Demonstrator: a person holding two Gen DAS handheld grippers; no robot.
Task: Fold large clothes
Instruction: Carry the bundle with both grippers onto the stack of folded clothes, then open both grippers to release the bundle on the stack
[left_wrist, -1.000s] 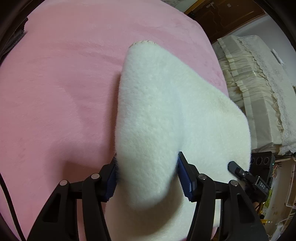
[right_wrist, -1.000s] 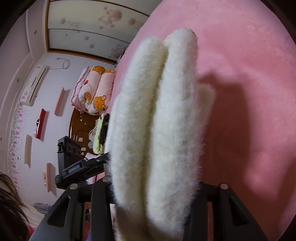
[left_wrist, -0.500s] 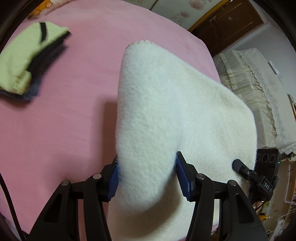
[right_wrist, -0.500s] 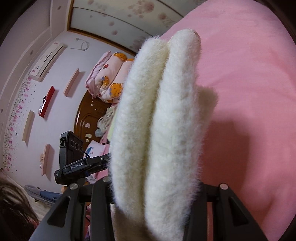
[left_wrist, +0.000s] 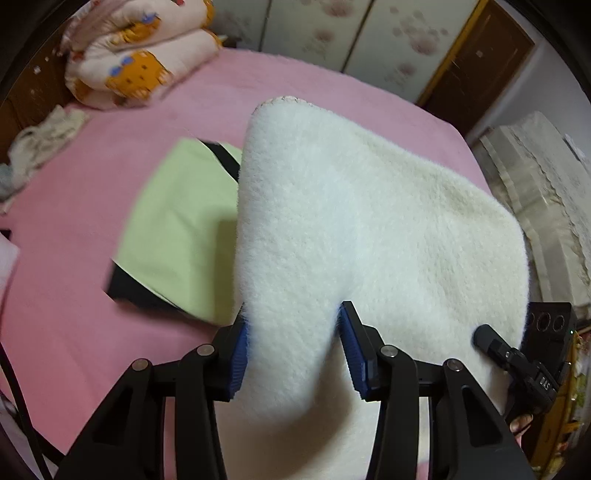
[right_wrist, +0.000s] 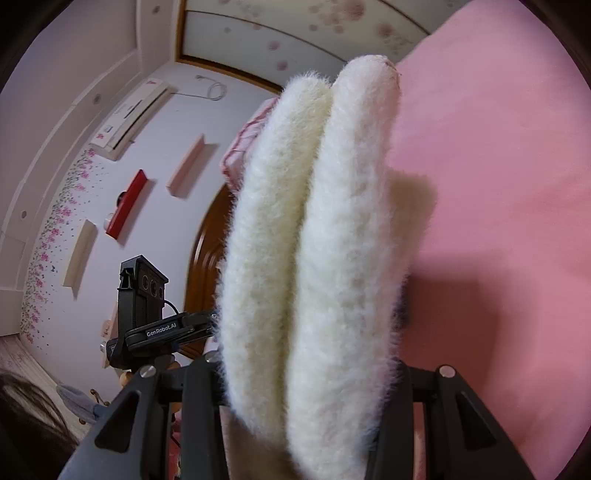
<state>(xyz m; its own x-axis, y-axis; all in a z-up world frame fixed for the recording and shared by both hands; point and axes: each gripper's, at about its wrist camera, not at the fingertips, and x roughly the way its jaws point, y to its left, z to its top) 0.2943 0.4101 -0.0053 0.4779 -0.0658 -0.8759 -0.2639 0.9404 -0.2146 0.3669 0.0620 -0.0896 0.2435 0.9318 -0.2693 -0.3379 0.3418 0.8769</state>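
since a second ago the view past my left claw (left_wrist: 293, 347) has changed: back then only the pink plush bedspread (left_wrist: 92, 332) lay behind the cloth, and now a folded pale green garment with black edges (left_wrist: 177, 225) sits on it just left of the cloth, with a rolled quilt printed with orange bears (left_wrist: 136, 55) at the far end of the bed. my left jaws were wider then; they are closing now, the blue ribbed pads (left_wrist: 240, 360) pressing into the fold between them. in my right view the far wall with its air conditioner (right_wrist: 133, 114) and small shelves takes up more of the frame than before.

the thick, cream-white fluffy fleece garment (left_wrist: 369, 240) hangs in the air above the bedspread, carried between both my claws. from my left side it is a broad folded panel, with a stitched hem at its far tip. from my right claw (right_wrist: 306, 373) i see it edge-on as two fat rolled layers standing side by side, and my right jaws pinch that bundle (their pads are buried in the pile).

readable writing: "genrobot.ai" on the side of my other tool, left of the fleece in the right view. a small label on the tool in the left view is too blurred to read.
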